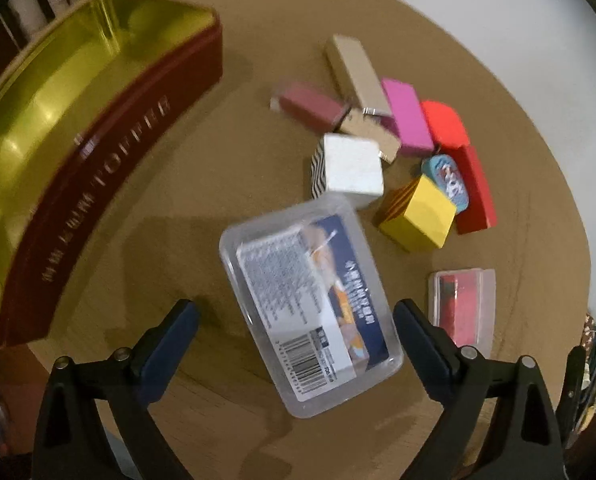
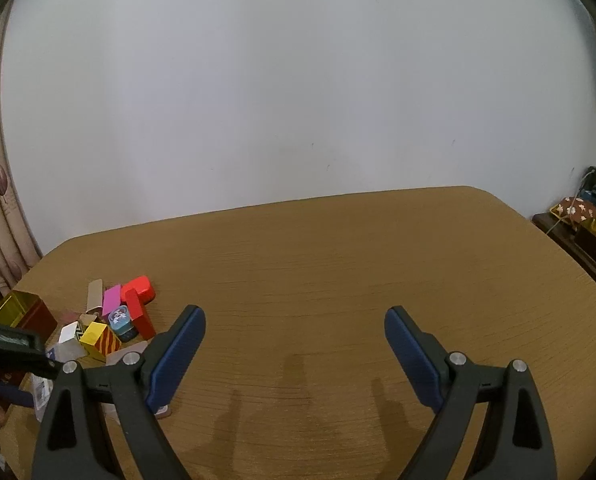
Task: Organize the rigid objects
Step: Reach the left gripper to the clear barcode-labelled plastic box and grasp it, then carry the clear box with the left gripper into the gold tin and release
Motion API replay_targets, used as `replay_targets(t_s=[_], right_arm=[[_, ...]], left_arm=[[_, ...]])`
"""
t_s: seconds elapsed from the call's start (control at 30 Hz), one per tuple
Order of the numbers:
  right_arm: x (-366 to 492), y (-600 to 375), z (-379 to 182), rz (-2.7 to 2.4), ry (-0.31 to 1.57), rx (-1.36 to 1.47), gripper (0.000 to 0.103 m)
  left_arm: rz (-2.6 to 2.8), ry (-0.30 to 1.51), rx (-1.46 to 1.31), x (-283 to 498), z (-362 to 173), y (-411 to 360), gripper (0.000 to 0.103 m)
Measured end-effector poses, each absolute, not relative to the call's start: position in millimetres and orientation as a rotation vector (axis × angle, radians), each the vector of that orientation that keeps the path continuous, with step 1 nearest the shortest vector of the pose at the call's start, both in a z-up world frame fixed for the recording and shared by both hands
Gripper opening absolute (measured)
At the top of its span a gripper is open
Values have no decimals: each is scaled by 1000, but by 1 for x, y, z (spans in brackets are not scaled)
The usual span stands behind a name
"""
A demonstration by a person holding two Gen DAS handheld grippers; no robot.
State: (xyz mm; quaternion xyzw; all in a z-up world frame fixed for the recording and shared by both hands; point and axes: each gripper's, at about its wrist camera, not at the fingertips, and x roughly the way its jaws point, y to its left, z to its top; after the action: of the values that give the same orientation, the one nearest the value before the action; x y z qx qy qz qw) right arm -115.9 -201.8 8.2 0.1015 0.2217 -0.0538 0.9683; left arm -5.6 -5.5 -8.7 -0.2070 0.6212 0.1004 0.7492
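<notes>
Clear plastic case [image 1: 312, 304] flat on the surface [image 1: 226, 148], directly ahead of the left tongs [image 1: 296, 340] and between the spread blue pads. Long axis slanted, running from near-right to far-left, so not square to the tongs. Red tin [image 1: 98, 184] open to the left, loose blocks [image 1: 398, 140] beyond. Right tongs [image 2: 294, 350] also spread wide, holding nothing, over bare wood well away; left clearly nearer.

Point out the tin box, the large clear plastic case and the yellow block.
tin box [image 1: 110, 168]: left wrist view, red outer side wall.
large clear plastic case [image 1: 310, 300]: left wrist view, printed label.
yellow block [image 1: 428, 210]: left wrist view, plain yellow face.
</notes>
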Motion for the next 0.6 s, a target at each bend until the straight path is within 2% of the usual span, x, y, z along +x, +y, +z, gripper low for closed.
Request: replay_targets(t_s=[0.1, 0.17, 0.23, 0.27, 0.3, 0.53, 0.6], right_arm=[[-117, -204, 8, -104, 447, 212, 94], [-118, -207, 8, -101, 450, 219, 94], [-118, -209, 8, -100, 455, 226, 94], [-118, -210, 8, -100, 456, 230, 94], [-118, -212, 8, -100, 458, 235, 94], [-115, -214, 7, -104, 467, 253, 94], [-115, -213, 7, -110, 469, 252, 94]], left_arm=[[238, 1355, -438, -11, -13, 1, 95], [250, 1358, -413, -13, -13, 1, 91], [273, 1352, -386, -18, -11, 3, 81], [292, 1345, -360, -19, -10, 3, 65], [311, 1327, -324, -21, -8, 3, 57], [138, 1298, -198, -16, 9, -33, 57], [81, 1266, -149, -36, 31, -34, 57]])
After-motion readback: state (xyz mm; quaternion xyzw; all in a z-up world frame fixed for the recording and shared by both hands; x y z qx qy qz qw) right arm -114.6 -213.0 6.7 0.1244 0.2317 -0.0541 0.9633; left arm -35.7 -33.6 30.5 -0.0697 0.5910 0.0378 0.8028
